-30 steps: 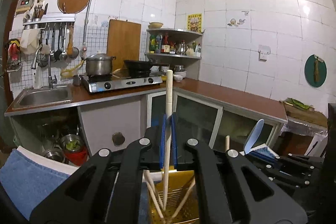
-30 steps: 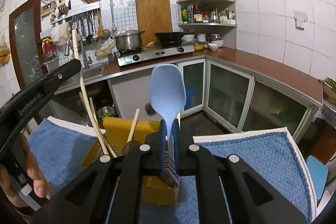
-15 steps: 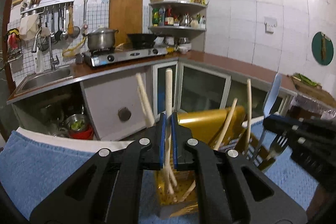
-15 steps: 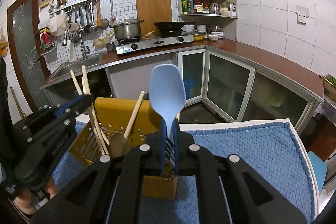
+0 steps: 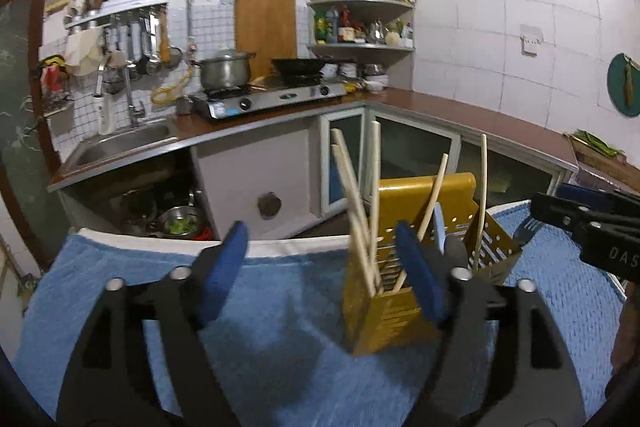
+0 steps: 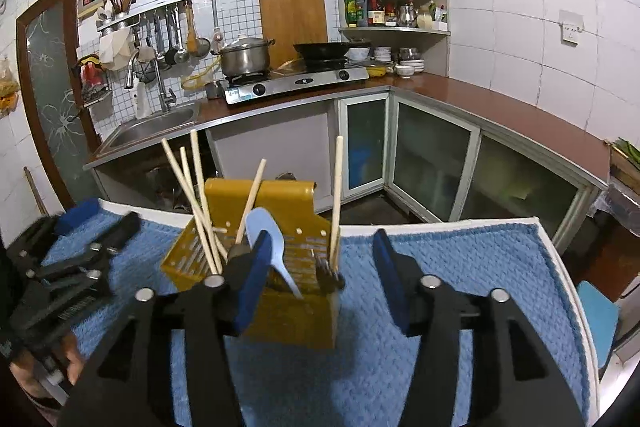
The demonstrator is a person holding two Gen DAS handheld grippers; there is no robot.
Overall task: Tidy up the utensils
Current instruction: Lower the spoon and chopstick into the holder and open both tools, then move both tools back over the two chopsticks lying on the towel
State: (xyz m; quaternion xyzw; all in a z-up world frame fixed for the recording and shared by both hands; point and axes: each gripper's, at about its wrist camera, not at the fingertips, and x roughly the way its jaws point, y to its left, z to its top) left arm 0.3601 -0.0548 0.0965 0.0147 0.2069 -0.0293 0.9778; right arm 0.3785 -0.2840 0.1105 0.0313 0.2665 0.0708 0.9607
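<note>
A yellow utensil holder [image 5: 384, 315] [image 6: 296, 315] stands on a blue towel [image 5: 272, 307] [image 6: 460, 267]. It holds several wooden chopsticks [image 5: 352, 195] [image 6: 196, 195], a light blue spoon [image 6: 266, 235] [image 5: 439, 225] and a fork [image 6: 324, 267]. My left gripper [image 5: 320, 275] is open and empty, just left of the holder. My right gripper [image 6: 320, 275] is open and empty, right in front of the holder. Each gripper also shows in the other's view: the right one [image 5: 592, 231] at the right edge, the left one [image 6: 68, 267] at the left edge.
Beyond the towelled table is a kitchen: sink [image 6: 156, 125], gas stove [image 6: 296, 83] with a pot [image 6: 244, 57] and a wok, corner shelf [image 6: 396, 27] with bottles, glass-door cabinets [image 6: 432, 163] under a brown counter. A blue stool [image 6: 596, 315] stands at the right.
The left gripper let go of a chopstick, which now stands in the holder, and opened. The right gripper let go of the blue spoon into the holder and opened.
</note>
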